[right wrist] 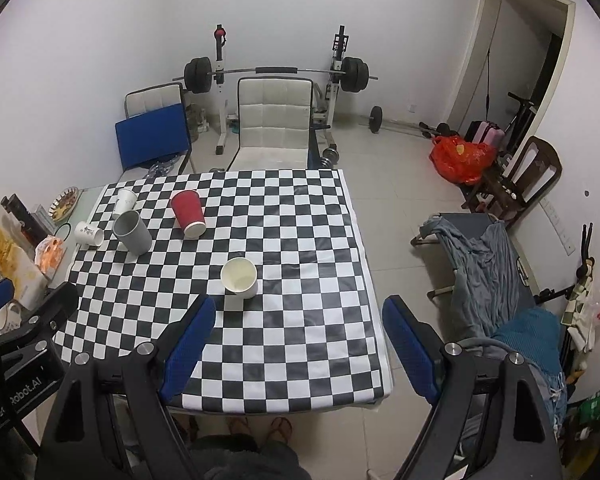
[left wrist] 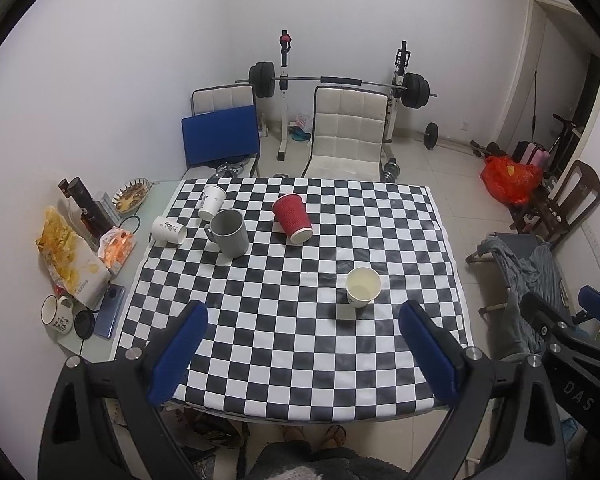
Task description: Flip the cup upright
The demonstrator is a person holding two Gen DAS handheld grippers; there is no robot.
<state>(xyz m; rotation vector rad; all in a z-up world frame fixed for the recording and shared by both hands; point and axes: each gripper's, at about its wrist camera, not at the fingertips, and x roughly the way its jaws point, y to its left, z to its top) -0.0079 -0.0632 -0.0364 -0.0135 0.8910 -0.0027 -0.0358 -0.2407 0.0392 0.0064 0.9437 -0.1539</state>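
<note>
A cream paper cup (left wrist: 363,286) stands upright, mouth up, on the checkered tablecloth (left wrist: 284,340); it also shows in the right wrist view (right wrist: 240,277). A red paper cup (left wrist: 292,219) (right wrist: 187,213), a grey mug (left wrist: 229,232) (right wrist: 132,232) and two white cups (left wrist: 211,201) (left wrist: 169,230) sit at the far left, tipped or lying. My left gripper (left wrist: 303,322) is open and empty above the table's near edge. My right gripper (right wrist: 300,320) is open and empty, to the near right of the cream cup.
Left of the cloth lie snack bags (left wrist: 70,256), a dark bottle (left wrist: 88,208), a phone (left wrist: 110,312), a white mug (left wrist: 58,314) and a dish (left wrist: 130,195). Chairs (left wrist: 348,132) and a barbell rack (left wrist: 332,80) stand behind the table. A cot with clothes (right wrist: 484,264) stands to the right.
</note>
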